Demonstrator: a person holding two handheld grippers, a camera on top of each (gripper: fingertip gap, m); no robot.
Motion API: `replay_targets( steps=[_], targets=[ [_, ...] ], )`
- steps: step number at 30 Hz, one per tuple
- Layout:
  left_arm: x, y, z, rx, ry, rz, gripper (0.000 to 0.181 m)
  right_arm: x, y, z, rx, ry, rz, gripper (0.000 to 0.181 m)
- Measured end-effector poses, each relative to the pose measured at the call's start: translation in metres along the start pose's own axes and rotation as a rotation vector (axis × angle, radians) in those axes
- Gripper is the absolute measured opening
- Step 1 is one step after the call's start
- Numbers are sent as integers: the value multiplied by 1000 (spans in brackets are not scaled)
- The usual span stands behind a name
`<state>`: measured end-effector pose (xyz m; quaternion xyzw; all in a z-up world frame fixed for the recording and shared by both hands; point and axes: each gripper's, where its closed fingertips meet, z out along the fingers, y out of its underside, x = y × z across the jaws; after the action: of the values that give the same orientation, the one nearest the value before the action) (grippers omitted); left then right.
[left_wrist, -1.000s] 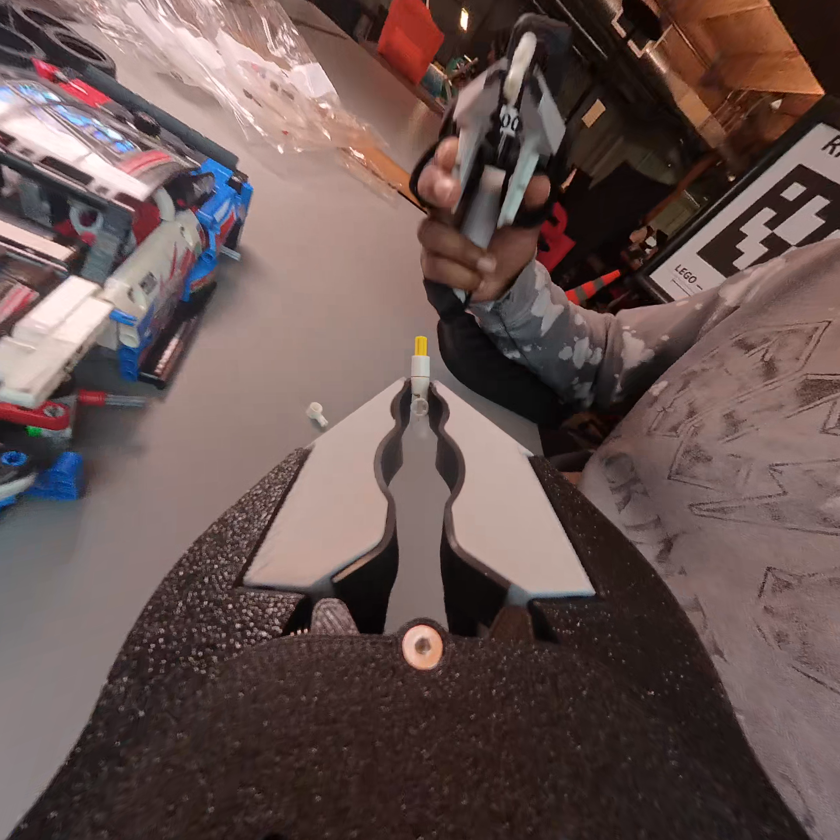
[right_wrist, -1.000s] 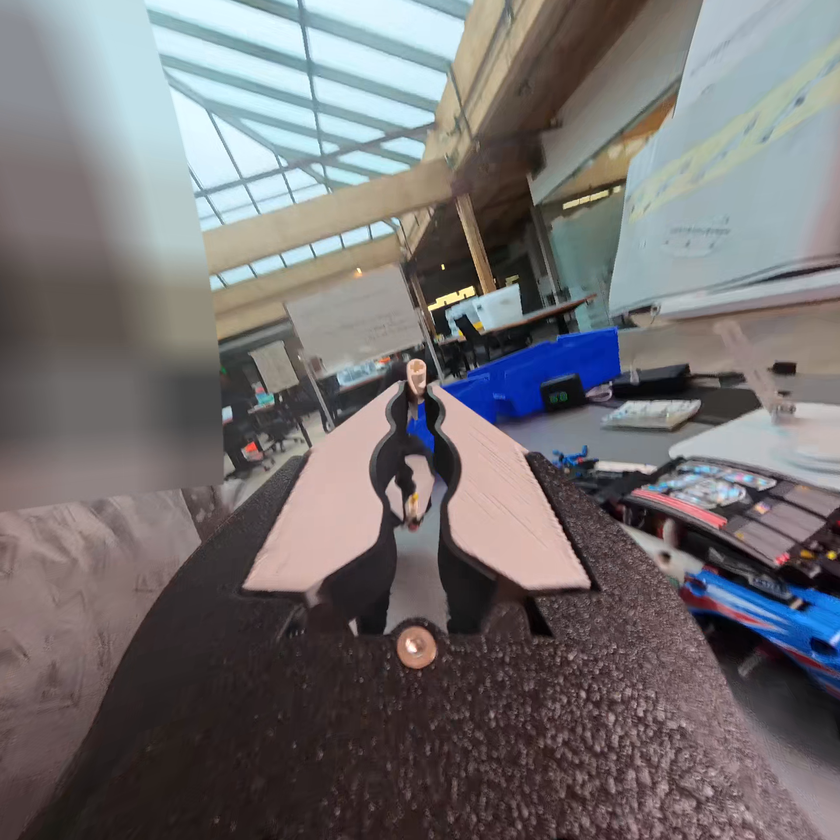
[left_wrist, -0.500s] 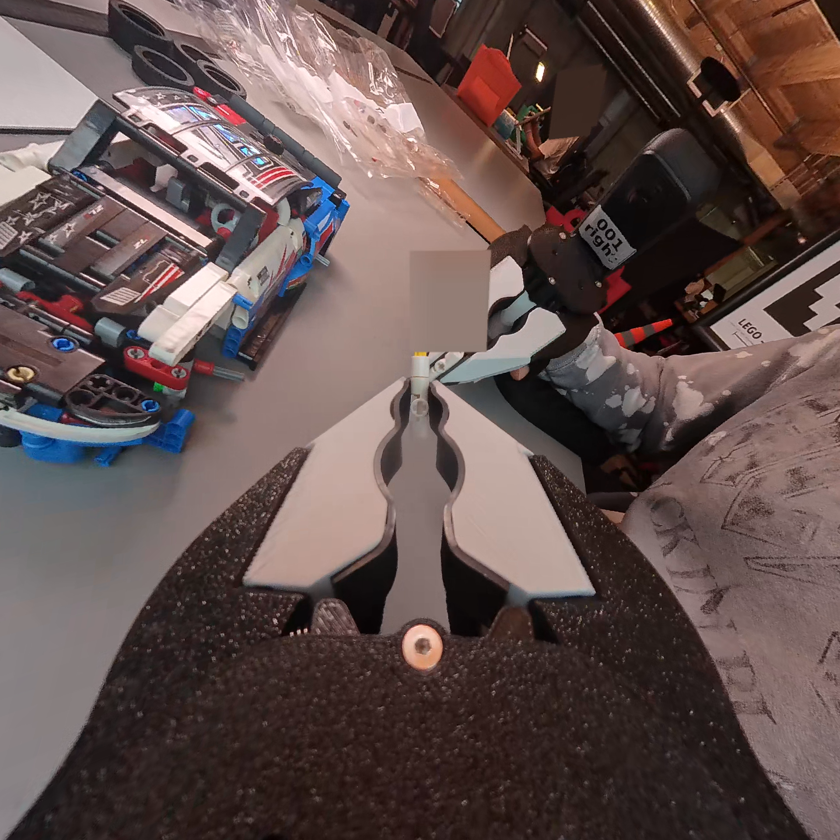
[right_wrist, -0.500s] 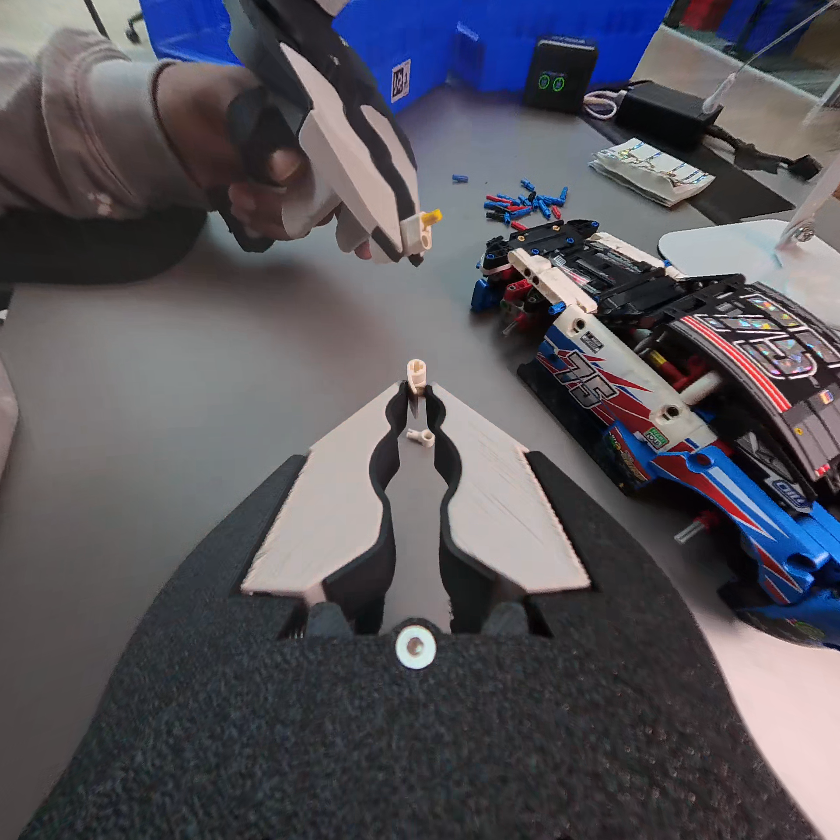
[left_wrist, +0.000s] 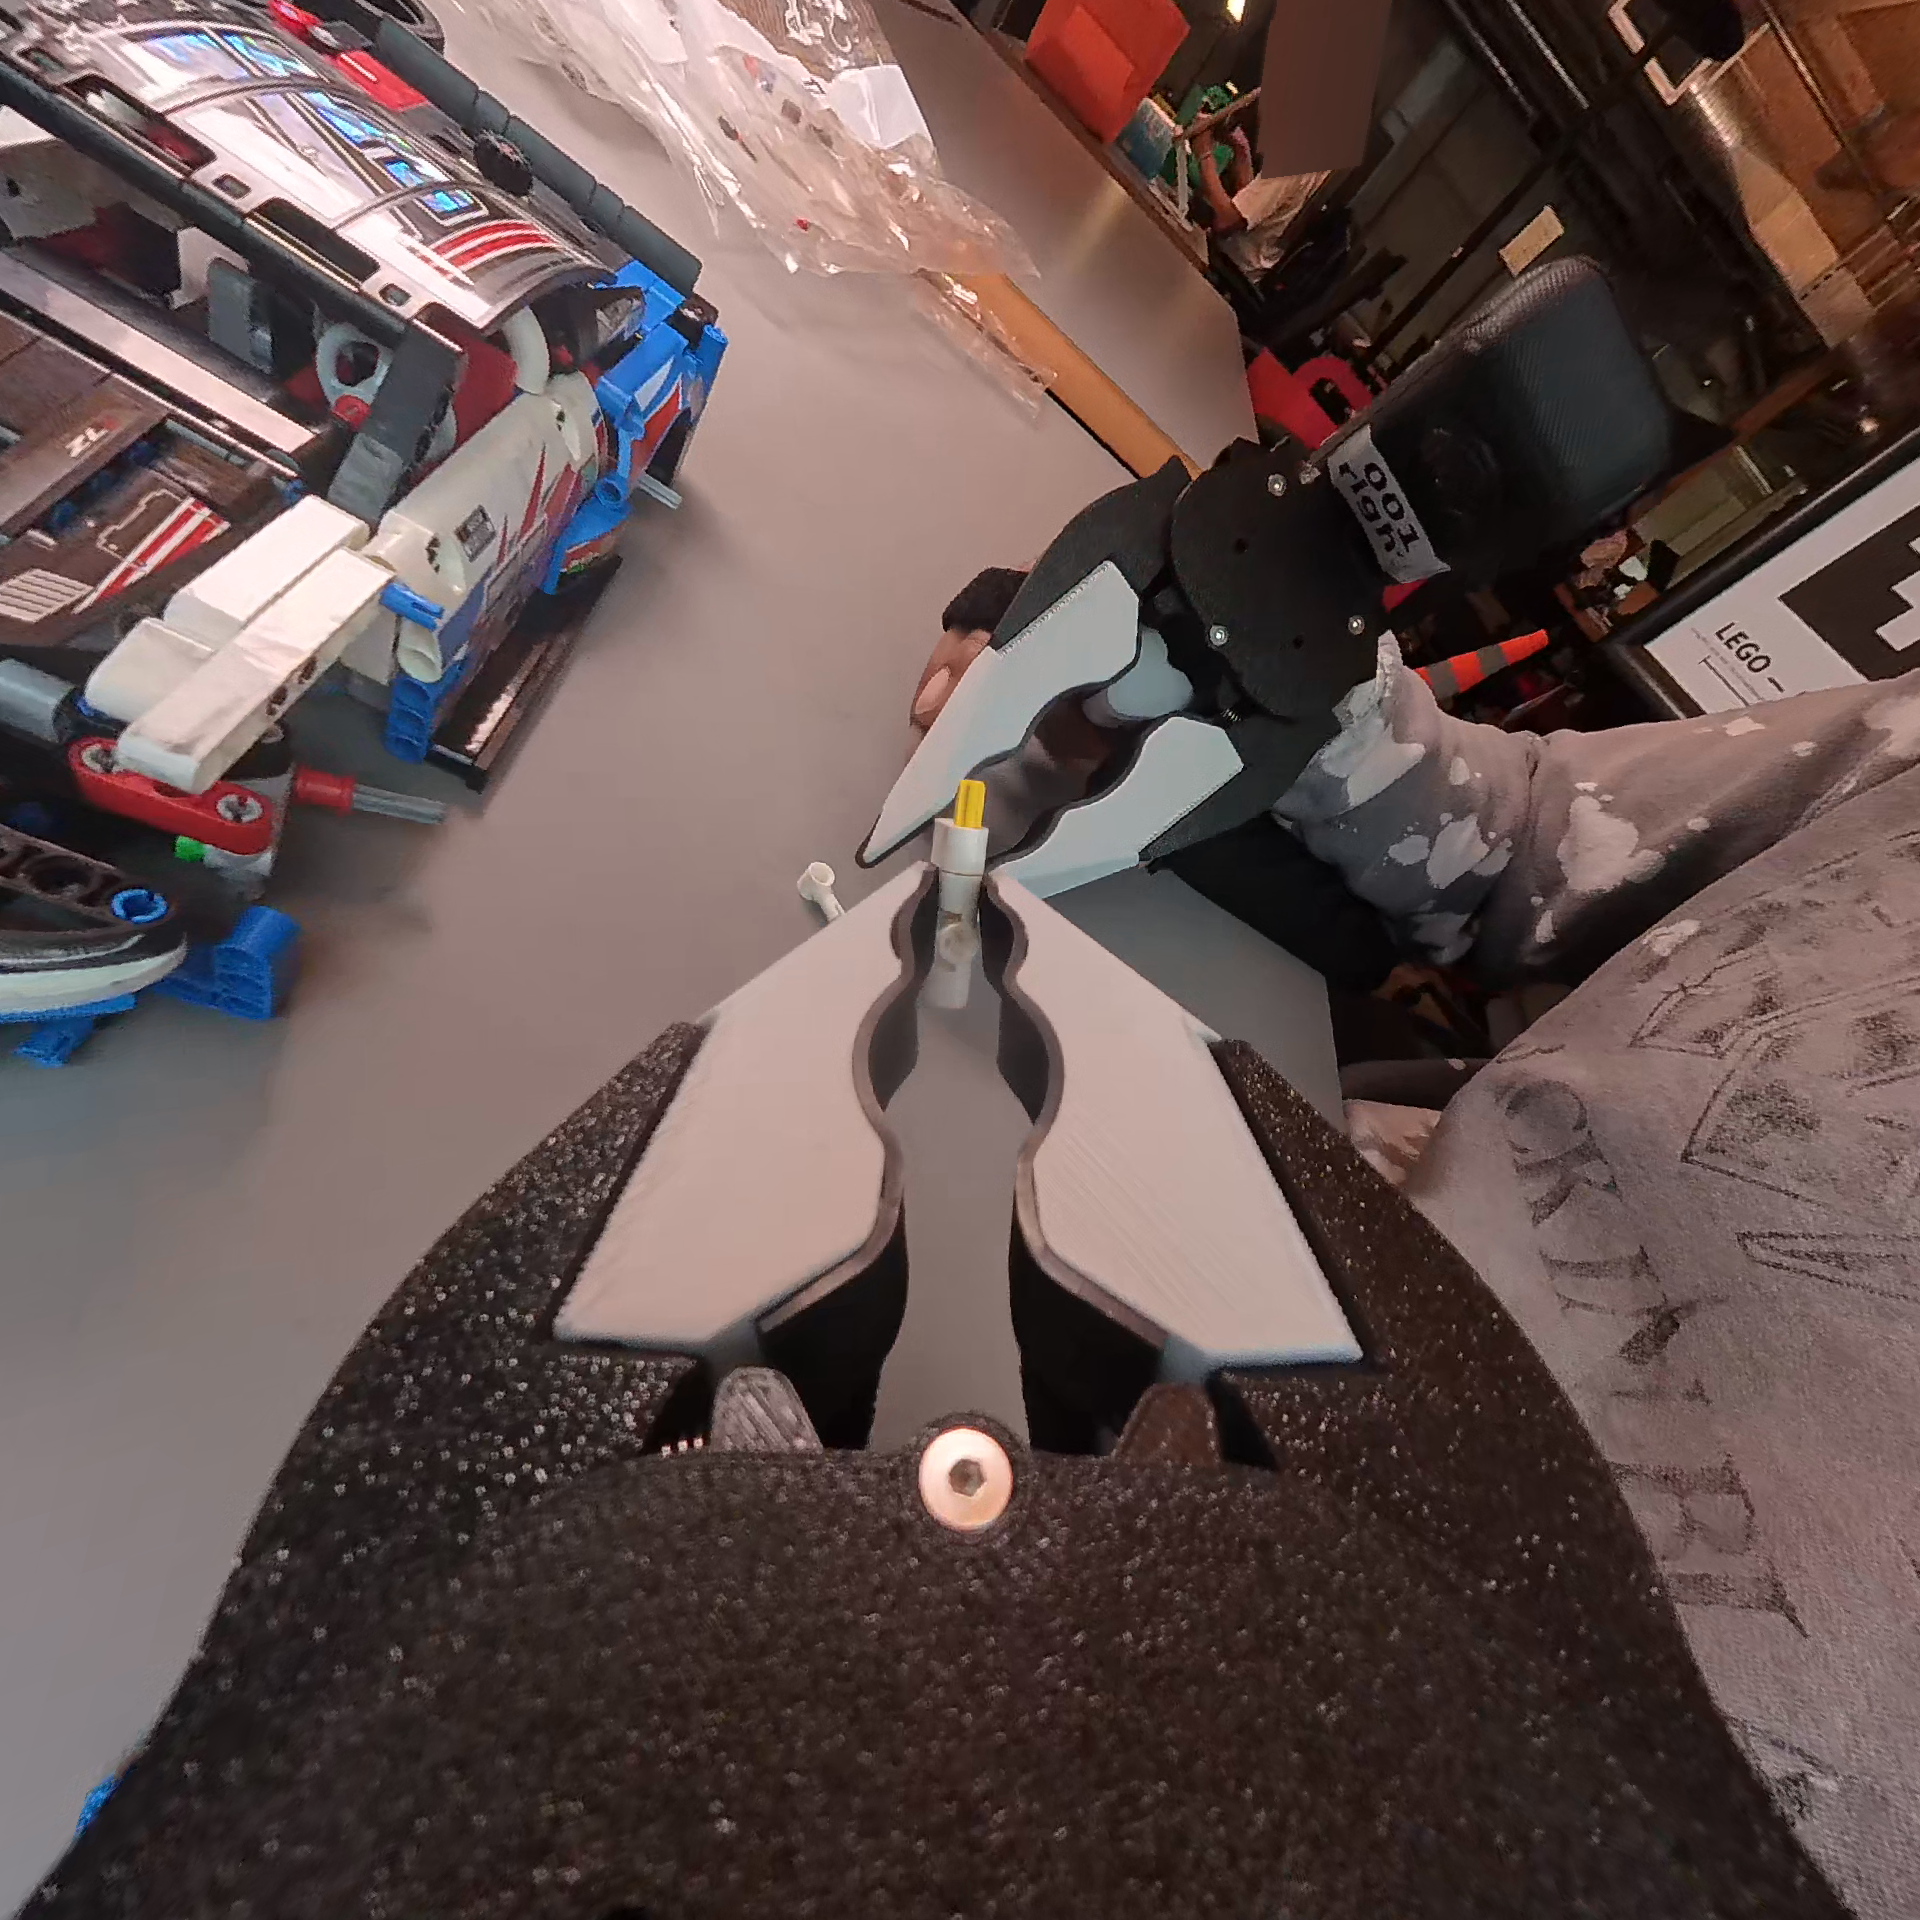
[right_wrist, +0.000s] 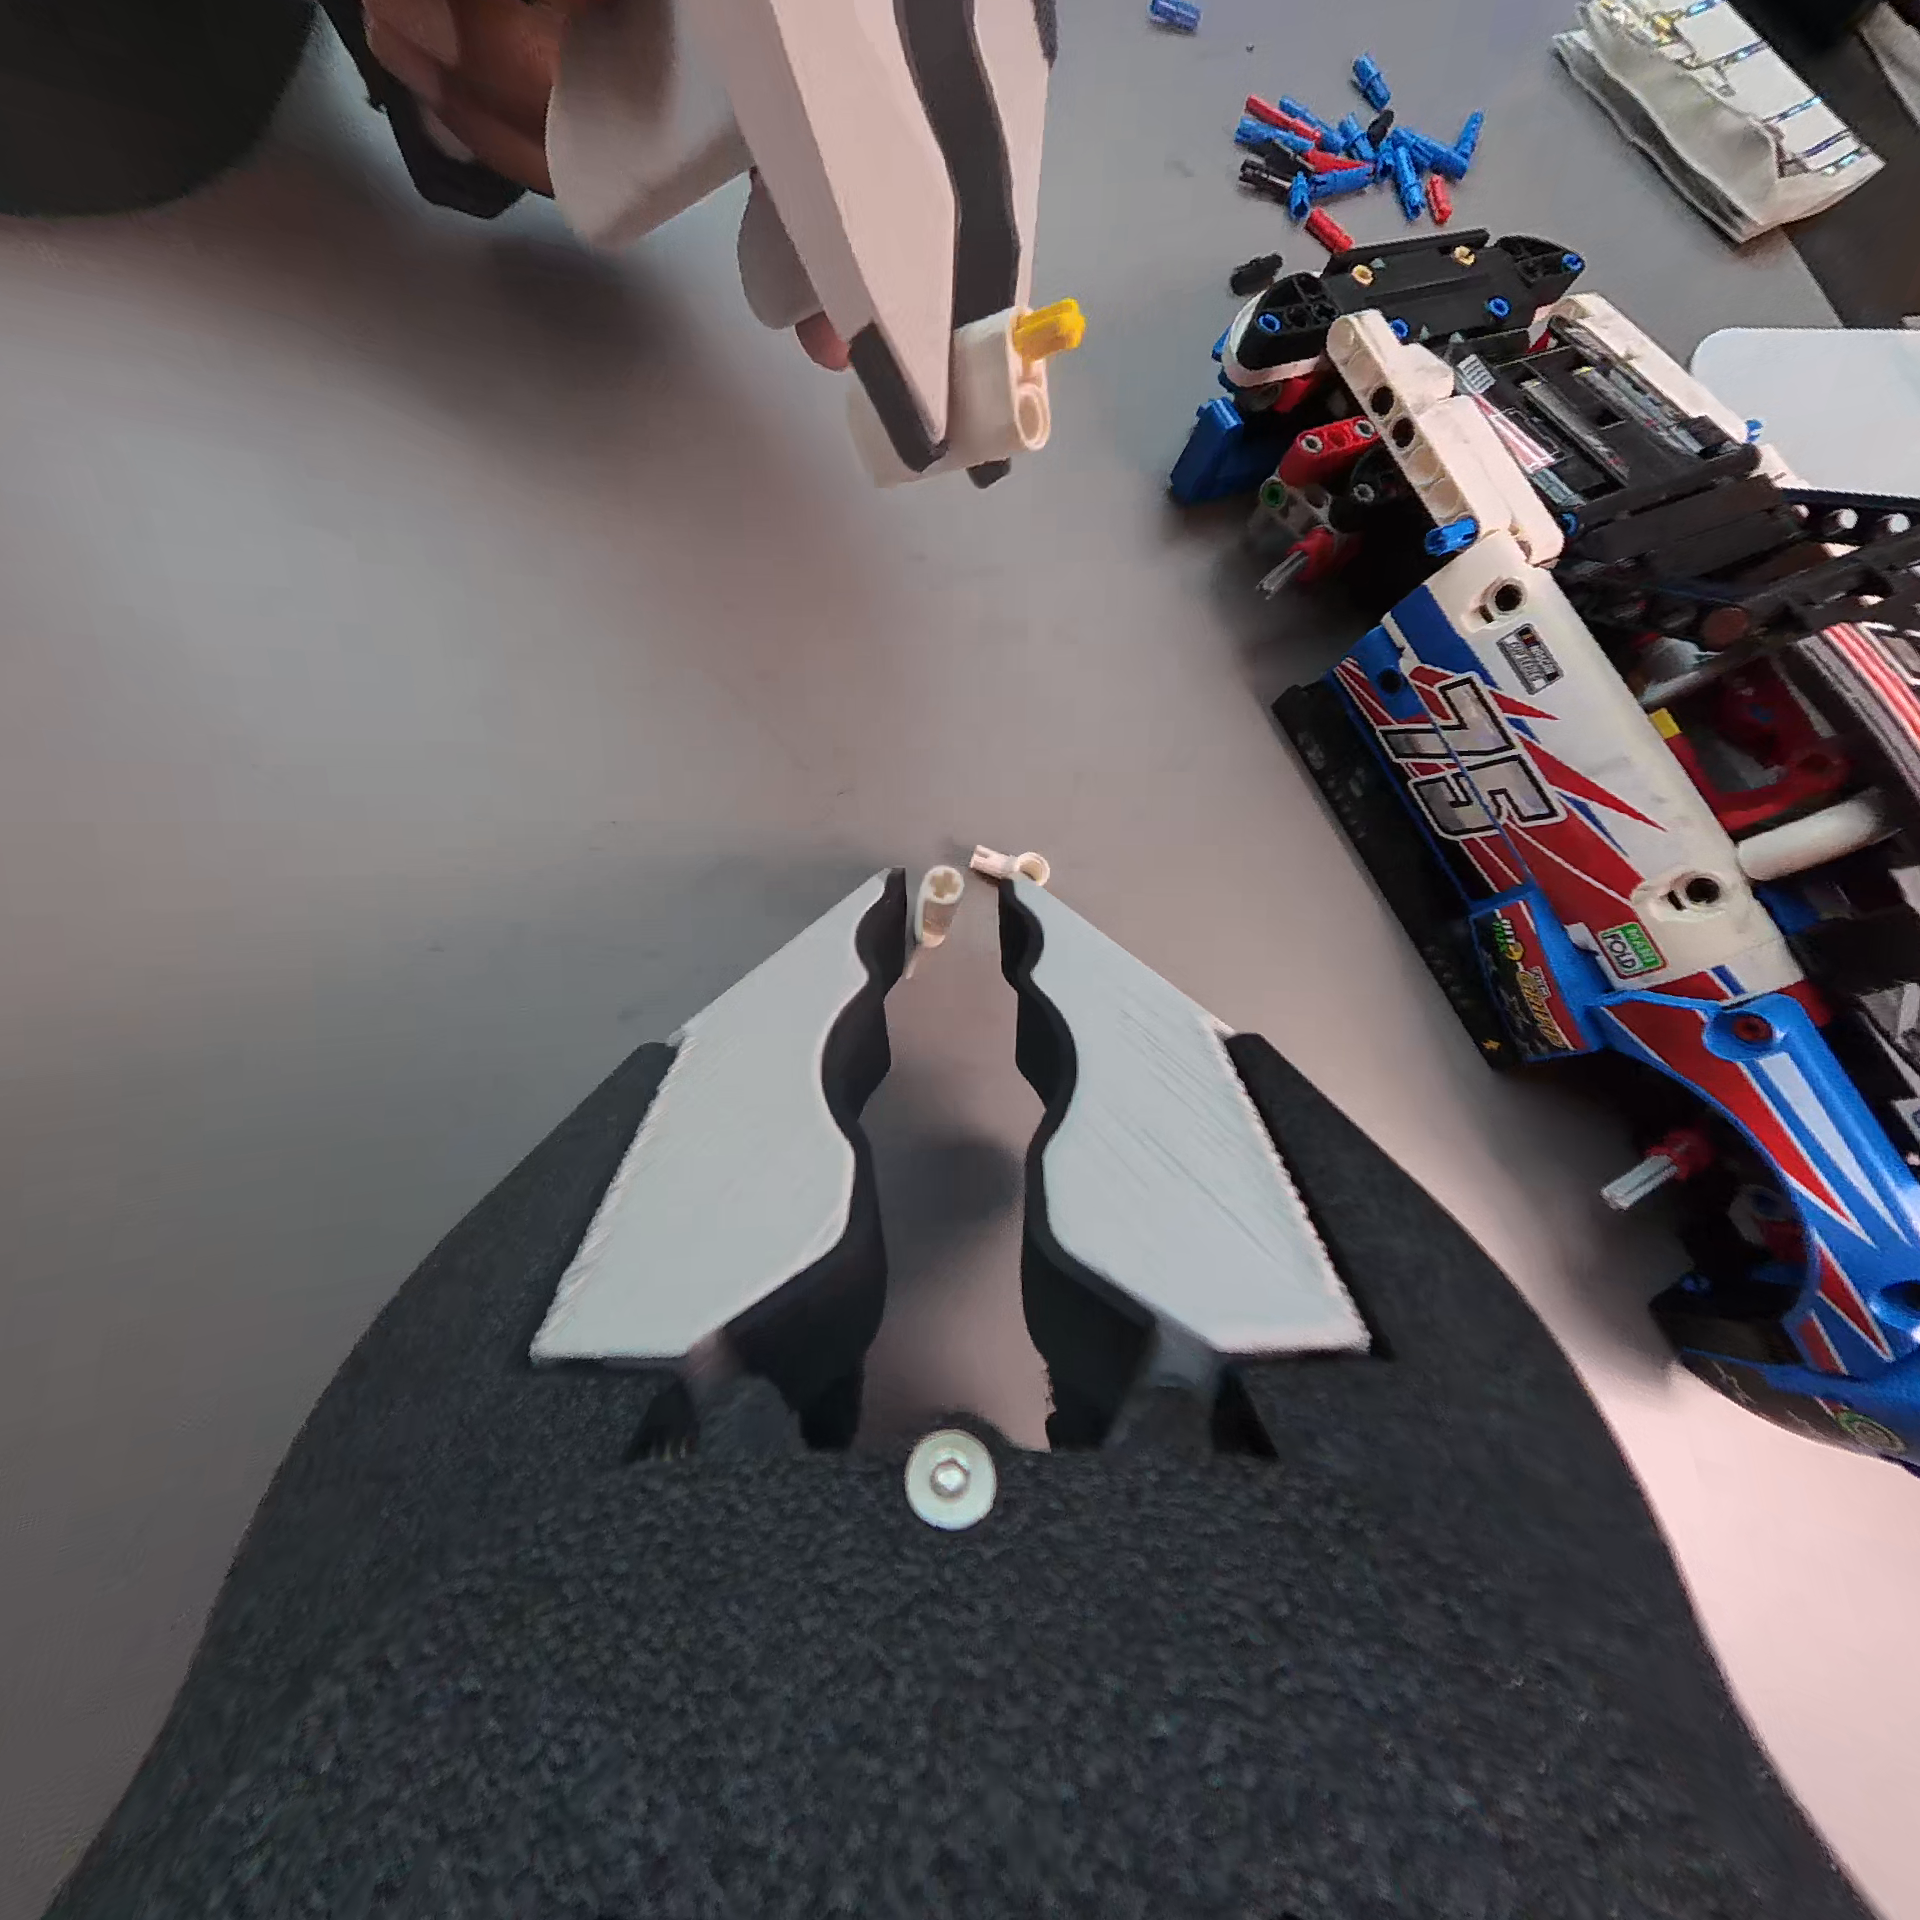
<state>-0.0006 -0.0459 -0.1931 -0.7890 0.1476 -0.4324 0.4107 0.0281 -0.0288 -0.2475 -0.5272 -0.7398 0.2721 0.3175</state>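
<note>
- My left claw (left_wrist: 954, 883) is clamped on a white connector (left_wrist: 952, 935) with a yellow pin (left_wrist: 968, 802), frame centre.
- My right claw (right_wrist: 945, 888) stands apart; only its own view shows a small white piece (right_wrist: 935, 902) against its left fingertip.

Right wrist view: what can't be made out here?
- White connector: touching the right gripper or lying on the table; the viewing angle hides it.
- Model car: cut off by the right edge.
- Left gripper: body cut off by the top edge, motion-blurred.
- Loose pins: too small to count.
</note>
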Motion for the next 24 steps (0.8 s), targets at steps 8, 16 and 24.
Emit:
replay_targets(
  steps=[8, 16, 24],
  targets=[
    [16, 9, 7, -60, 37, 98, 5, -6, -61, -40, 412, -201, 247, 18],
    [40, 38, 20, -225, 70, 325, 6, -38, -65, -39, 410, -373, 214, 8],
    [44, 43, 19, -253, 93, 330, 5, -46, -57, -38, 359, -385, 150, 8]
  ],
)
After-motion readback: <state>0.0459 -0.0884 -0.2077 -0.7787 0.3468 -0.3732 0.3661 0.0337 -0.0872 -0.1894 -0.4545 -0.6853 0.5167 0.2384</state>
